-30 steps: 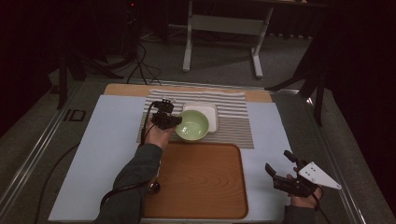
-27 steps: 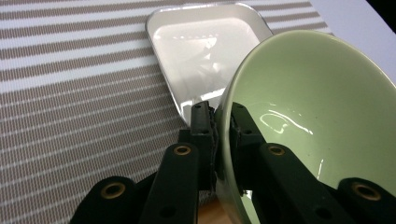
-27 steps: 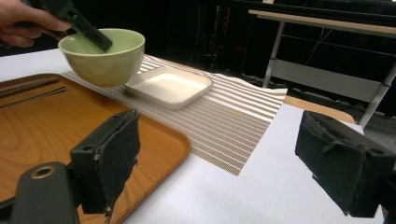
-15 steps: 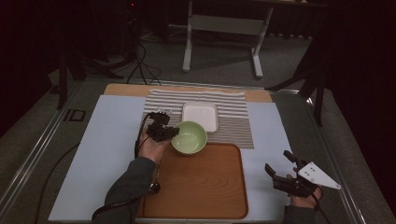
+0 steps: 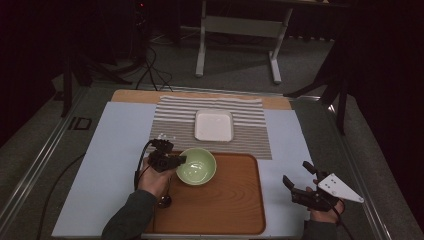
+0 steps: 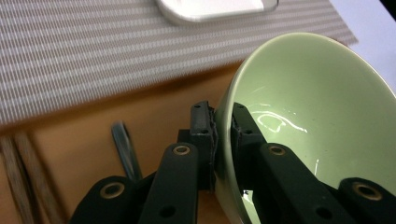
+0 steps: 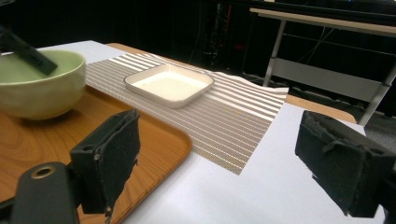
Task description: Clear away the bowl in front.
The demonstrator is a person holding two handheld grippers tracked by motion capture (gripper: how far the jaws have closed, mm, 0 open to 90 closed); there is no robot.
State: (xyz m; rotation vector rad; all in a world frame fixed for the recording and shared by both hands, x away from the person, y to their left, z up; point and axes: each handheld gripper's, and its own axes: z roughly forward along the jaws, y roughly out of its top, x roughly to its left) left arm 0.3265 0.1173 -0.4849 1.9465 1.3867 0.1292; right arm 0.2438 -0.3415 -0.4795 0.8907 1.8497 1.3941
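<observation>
A pale green bowl (image 5: 197,166) (image 7: 37,88) is at the far left part of the wooden tray (image 5: 225,210). My left gripper (image 5: 177,161) is shut on the bowl's left rim. In the left gripper view one pad is outside and one inside the bowl wall (image 6: 303,116), with the left gripper (image 6: 223,126) pinching it. The bowl is empty. Its base is at the tray surface; I cannot tell whether it rests there. My right gripper (image 5: 296,173) (image 7: 233,154) stands open over the blue mat, right of the tray, with nothing between its pads.
A white square dish (image 5: 214,125) (image 7: 169,84) sits on the striped placemat (image 5: 175,120) beyond the tray. A spoon (image 5: 164,200) (image 6: 123,149) lies on the tray's left side under my left hand. A light blue mat (image 5: 110,160) covers the table.
My left gripper has carried the bowl from the striped mat beside the white dish toward me and down onto the tray's far left corner. The right gripper has stayed put.
</observation>
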